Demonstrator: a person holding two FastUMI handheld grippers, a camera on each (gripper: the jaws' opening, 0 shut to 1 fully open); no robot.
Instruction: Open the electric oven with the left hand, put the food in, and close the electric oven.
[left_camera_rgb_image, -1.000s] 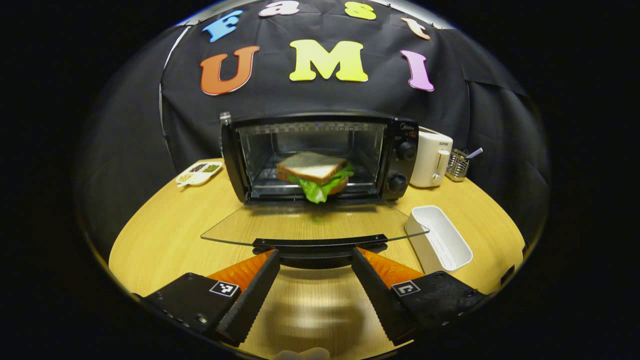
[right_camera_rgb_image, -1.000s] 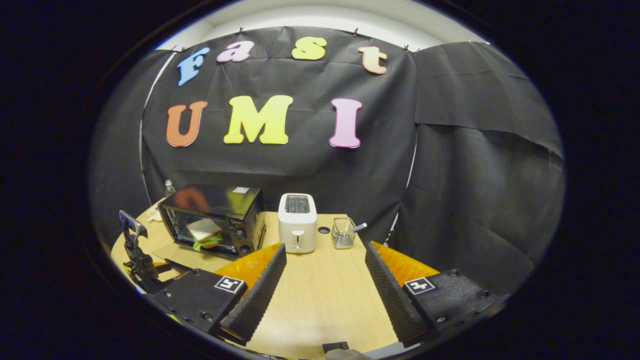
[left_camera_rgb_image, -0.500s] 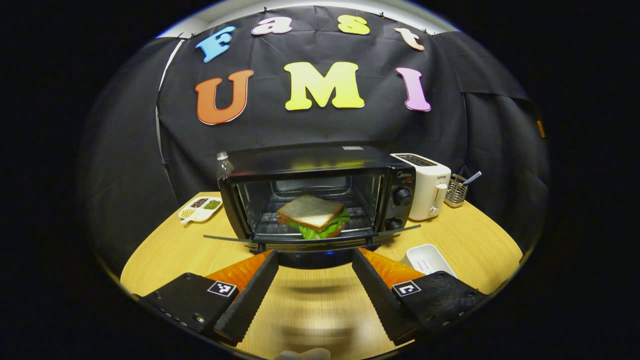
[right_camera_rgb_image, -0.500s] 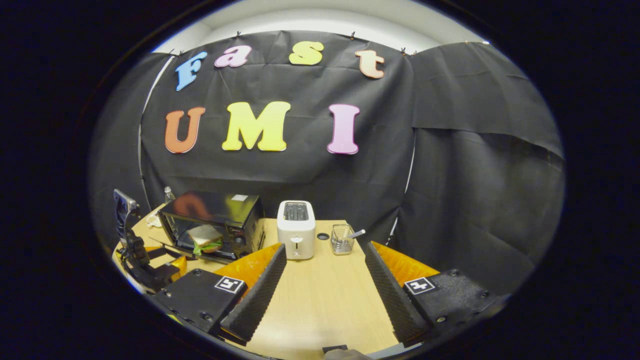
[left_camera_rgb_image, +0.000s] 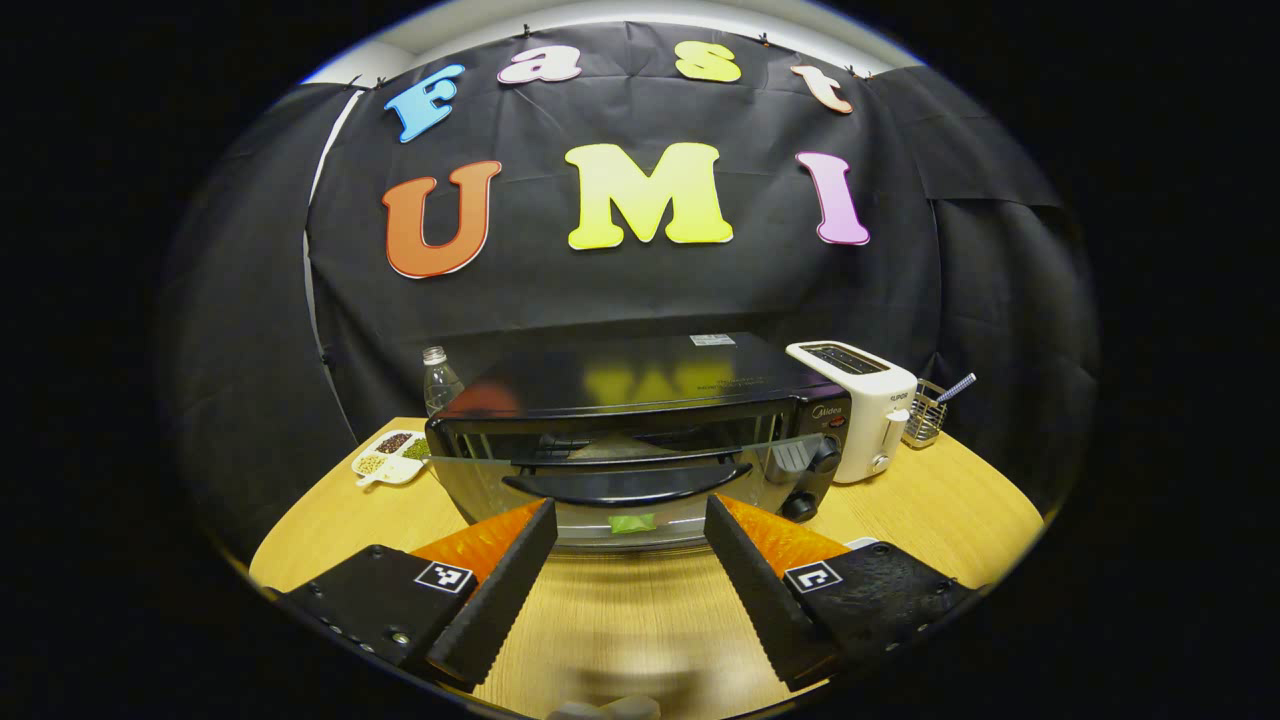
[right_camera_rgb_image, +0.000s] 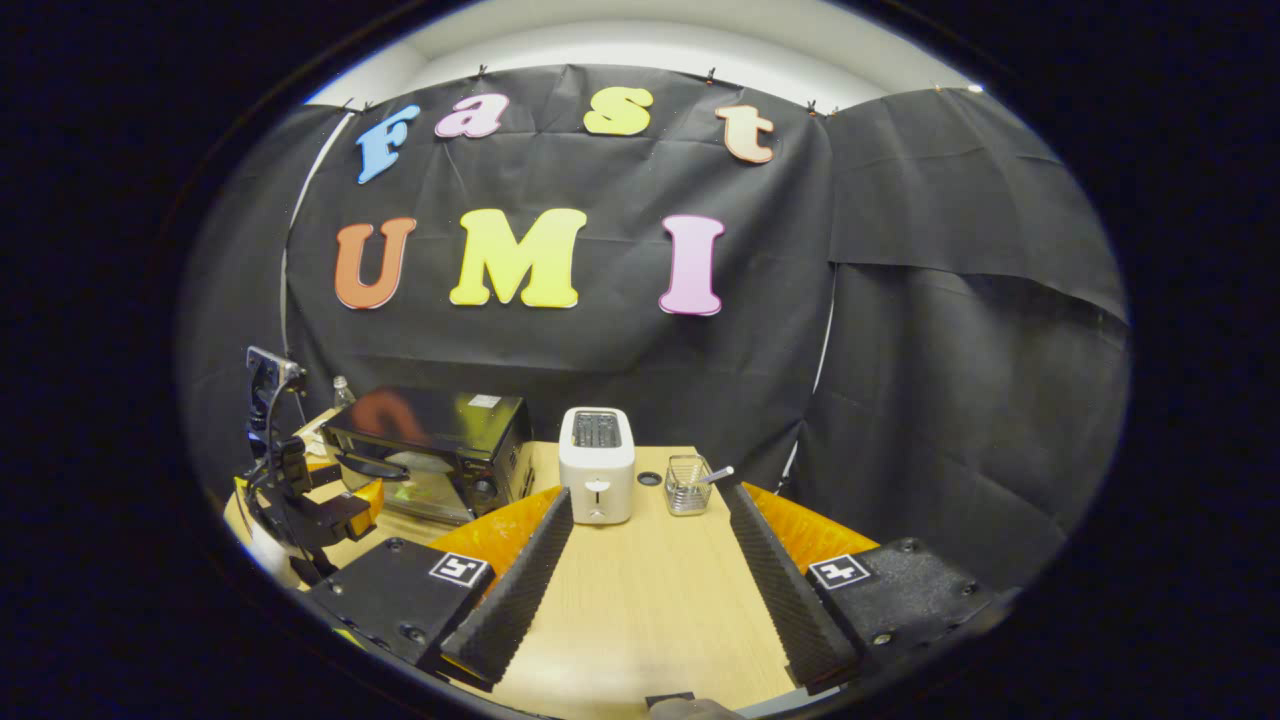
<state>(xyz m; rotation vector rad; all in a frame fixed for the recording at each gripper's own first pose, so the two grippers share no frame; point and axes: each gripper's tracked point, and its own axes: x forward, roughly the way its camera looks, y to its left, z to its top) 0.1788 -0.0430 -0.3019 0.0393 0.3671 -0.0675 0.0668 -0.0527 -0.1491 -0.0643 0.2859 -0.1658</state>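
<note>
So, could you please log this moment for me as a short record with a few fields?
oven door: glass door tilted, nearly shut, not flush with the oven
door handle: black bar just beyond the left gripper
left gripper: open, fingers apart, holding nothing
right gripper: open over the table, holding nothing
food: bit of green visible through the glass, the rest unclear
beside oven: white toaster, wire basket
behind oven: bottle, divided dish
</note>
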